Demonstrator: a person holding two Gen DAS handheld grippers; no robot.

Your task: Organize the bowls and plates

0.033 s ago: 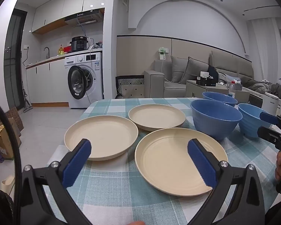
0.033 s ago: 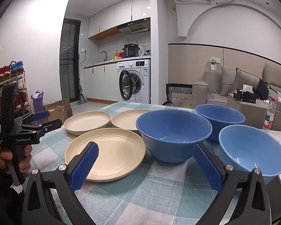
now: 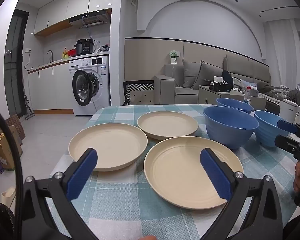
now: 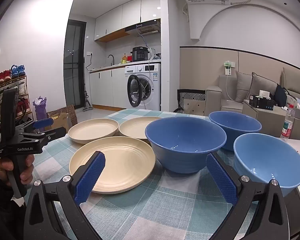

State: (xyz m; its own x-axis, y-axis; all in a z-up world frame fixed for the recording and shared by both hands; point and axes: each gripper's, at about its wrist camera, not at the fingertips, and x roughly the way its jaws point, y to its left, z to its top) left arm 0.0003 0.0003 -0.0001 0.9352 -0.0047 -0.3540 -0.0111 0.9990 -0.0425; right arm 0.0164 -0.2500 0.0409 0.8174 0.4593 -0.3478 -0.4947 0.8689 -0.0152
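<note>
Left claw (image 3: 148,172): released, empty, above near plate (image 3: 192,172).
Right claw (image 4: 154,177): released, empty, facing front bowl (image 4: 185,143).
Plates: three, separate on bench (image 4: 150,210).
Bowls: three, close together.
Risk: a rim pinch could tilt a plate; neighbouring bowls may get knocked.

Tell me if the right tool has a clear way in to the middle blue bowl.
Probably yes. The right tool is open and empty, and the middle blue bowl sits straight ahead of it on the checked tablecloth, nothing between them. The nearest cream plate and lighter blue bowl flank it.
</note>
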